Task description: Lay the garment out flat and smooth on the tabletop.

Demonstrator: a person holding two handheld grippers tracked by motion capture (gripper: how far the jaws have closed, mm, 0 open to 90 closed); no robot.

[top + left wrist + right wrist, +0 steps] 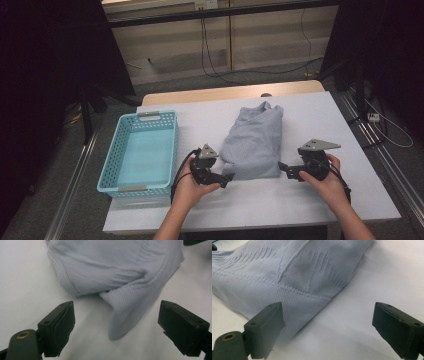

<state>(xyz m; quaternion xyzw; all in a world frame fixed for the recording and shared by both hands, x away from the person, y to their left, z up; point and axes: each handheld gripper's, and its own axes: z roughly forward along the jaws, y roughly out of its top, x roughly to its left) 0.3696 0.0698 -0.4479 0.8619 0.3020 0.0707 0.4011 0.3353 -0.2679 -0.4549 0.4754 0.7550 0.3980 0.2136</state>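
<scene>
Two open grippers flank the near hem of a folded pale-blue knit garment (254, 141) lying in the middle of the white worktop (310, 200), just right of an empty turquoise basket (141, 150). My left gripper (227, 178) sits at its near left corner, my right gripper (283, 167) at its near right corner, jaws apart and holding nothing. I judge the garment light, soft and limp, likely to sag and unfold if lifted by one layer. A ribbed flap (125, 315) pokes out toward my left gripper; the stitched hem (294, 293) on my right offers a firmer hold through all layers.
</scene>
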